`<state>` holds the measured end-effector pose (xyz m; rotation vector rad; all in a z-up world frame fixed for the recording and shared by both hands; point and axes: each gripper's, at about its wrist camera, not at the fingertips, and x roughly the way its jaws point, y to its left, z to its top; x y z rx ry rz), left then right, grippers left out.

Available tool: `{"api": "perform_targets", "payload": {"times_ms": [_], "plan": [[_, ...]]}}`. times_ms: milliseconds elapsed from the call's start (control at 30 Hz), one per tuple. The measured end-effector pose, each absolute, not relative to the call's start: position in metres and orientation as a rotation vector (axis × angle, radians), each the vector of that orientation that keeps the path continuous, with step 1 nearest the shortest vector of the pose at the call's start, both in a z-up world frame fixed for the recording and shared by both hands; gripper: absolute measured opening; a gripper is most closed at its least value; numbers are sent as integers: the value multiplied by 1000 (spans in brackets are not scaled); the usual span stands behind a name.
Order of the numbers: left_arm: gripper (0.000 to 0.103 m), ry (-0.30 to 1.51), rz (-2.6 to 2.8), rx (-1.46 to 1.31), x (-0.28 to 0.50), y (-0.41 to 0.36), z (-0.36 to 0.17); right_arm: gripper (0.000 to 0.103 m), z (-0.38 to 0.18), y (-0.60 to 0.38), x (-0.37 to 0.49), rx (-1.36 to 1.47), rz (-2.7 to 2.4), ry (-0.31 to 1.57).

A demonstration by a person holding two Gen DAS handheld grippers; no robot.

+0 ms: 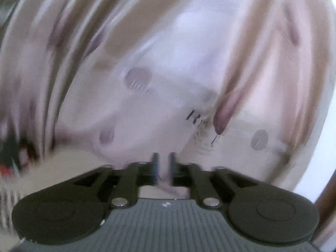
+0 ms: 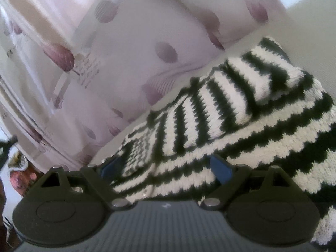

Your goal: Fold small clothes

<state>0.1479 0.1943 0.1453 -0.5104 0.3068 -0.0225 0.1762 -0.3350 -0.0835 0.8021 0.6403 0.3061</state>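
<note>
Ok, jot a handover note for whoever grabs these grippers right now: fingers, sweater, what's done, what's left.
Left gripper: fingers nearly together, view blurred; can't tell if they pinch anything. It faces the lilac sheet; the sweater is out of its view.
Right gripper: open, fingers astride the near edge of the striped sweater, not gripping.
Done: one sleeve looks folded over the body.
Left: probably the remaining folds; the rest of the sweater isn't visible.
</note>
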Motion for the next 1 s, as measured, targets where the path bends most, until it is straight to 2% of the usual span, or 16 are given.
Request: {"api": "perform_targets", "payload": {"times_ms": [33, 100, 333, 500, 667, 800, 833, 867, 900, 933, 1000], "plan": [[68, 331, -7, -562, 143, 209, 138, 92, -85, -338, 176, 822, 309, 636], [85, 364, 108, -622, 125, 237, 117, 92, -87, -342, 176, 853, 312, 626], [83, 466, 361, -600, 85, 315, 47, 92, -89, -344, 175, 870, 322, 617], [82, 631, 433, -674, 86, 357, -7, 92, -89, -345, 173, 874, 313, 612], [82, 649, 398, -885, 92, 378, -47, 92, -88, -343, 173, 861, 302, 619], [83, 566, 414, -927, 105, 386, -52, 92, -87, -341, 173, 852, 292, 622], [78, 563, 420, -924, 110, 387, -53, 92, -87, -341, 173, 852, 290, 623], [68, 556, 435, -908, 117, 389, -53, 92, -87, -341, 174, 851, 288, 625], [16, 570, 449, -886, 126, 390, -53, 92, -87, -341, 174, 848, 285, 627], [4, 614, 453, -854, 137, 390, -53, 92, -87, -340, 174, 842, 283, 630], [5, 594, 495, -797, 145, 381, -44, 92, -86, -338, 175, 832, 278, 633]]}}
